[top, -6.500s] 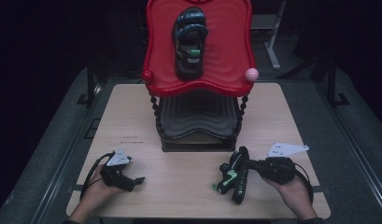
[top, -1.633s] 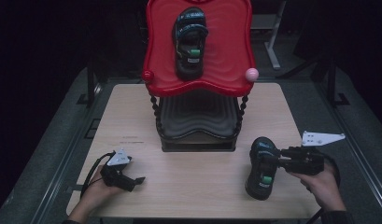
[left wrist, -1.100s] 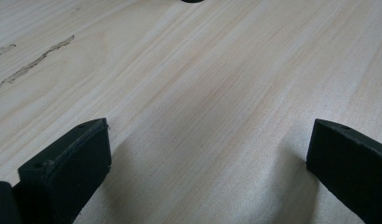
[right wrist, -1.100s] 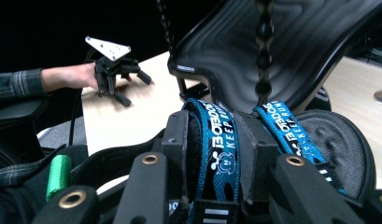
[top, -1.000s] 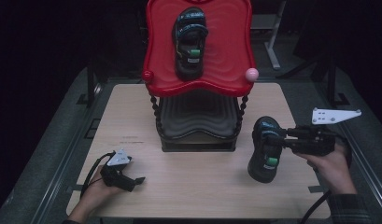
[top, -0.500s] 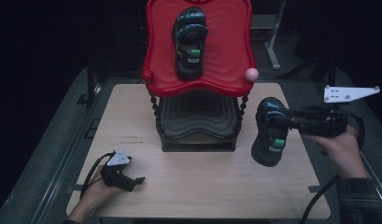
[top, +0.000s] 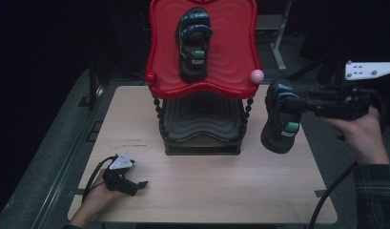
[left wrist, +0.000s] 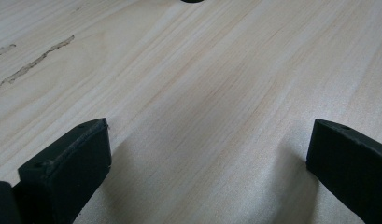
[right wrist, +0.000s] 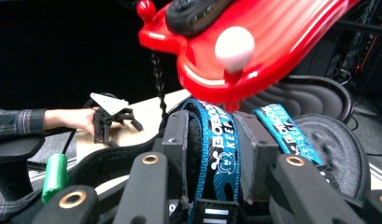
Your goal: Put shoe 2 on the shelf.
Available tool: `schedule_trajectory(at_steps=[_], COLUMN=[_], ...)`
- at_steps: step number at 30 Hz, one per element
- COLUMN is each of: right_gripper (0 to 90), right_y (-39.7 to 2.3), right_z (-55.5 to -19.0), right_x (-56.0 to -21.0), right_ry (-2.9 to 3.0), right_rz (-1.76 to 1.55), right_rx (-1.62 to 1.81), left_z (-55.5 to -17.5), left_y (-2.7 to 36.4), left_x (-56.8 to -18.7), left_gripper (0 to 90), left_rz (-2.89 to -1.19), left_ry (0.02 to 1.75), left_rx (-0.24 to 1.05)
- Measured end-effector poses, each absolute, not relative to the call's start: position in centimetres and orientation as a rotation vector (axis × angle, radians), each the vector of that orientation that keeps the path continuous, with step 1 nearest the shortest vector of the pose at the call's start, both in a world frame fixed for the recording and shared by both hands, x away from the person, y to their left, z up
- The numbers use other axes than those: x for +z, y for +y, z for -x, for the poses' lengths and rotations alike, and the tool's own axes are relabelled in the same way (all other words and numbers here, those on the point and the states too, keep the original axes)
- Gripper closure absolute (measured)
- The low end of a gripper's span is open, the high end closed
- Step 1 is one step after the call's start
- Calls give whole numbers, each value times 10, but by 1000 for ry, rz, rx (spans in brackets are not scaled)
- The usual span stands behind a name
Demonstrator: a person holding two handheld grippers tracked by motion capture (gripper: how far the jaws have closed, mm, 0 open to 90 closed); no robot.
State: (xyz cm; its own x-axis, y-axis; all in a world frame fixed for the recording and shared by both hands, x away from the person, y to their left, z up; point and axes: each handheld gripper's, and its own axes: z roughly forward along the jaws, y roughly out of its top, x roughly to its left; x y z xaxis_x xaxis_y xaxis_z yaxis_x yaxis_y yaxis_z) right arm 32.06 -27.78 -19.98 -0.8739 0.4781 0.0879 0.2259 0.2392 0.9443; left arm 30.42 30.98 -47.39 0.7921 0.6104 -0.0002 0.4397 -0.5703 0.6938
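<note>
From the high view, my right gripper (top: 297, 106) is clamped on a black sandal (top: 280, 118) and holds it in the air off the right end of the red tray (top: 240, 52) that tops the rack. The sandal hangs toe down above the desk (top: 207, 186), just beside the pink knob (top: 256, 75) at the tray's front corner. Its mate, the other sandal (top: 194, 40), already lies on the tray, left of centre, so I judge the bare right half is where this one goes. My left gripper (top: 131, 185) rests on the desk near the front left corner, well apart from the rack.

In the left gripper view, the jaws stand wide apart with nothing between them, just bare desk (left wrist: 216, 93).

In the right gripper view, the jaws pinch a blue printed strap (right wrist: 216, 140) of the sandal, not the sole. The pink knob (right wrist: 234, 44) and the tray's edge (right wrist: 272, 32) loom right above the strap.

The risks, as I see them: the grip is on a soft strap, so the sandal can swing or slip as I carry it over. The heel could catch the tray's rim or the knob and jolt the rack. It could also nudge the sandal already on the tray.
</note>
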Motion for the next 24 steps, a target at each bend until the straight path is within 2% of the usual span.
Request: schedule_trajectory(at_steps=[24], right_gripper=[670], right_y=[-267], right_z=[-336], right_x=[-105], right_ry=[2223], right_rz=[-537], right_rx=[1695], left_z=[-304], left_y=[310], left_x=[-474], left_gripper=[0], left_rz=[-2266], left_ry=[771], left_rx=[313])
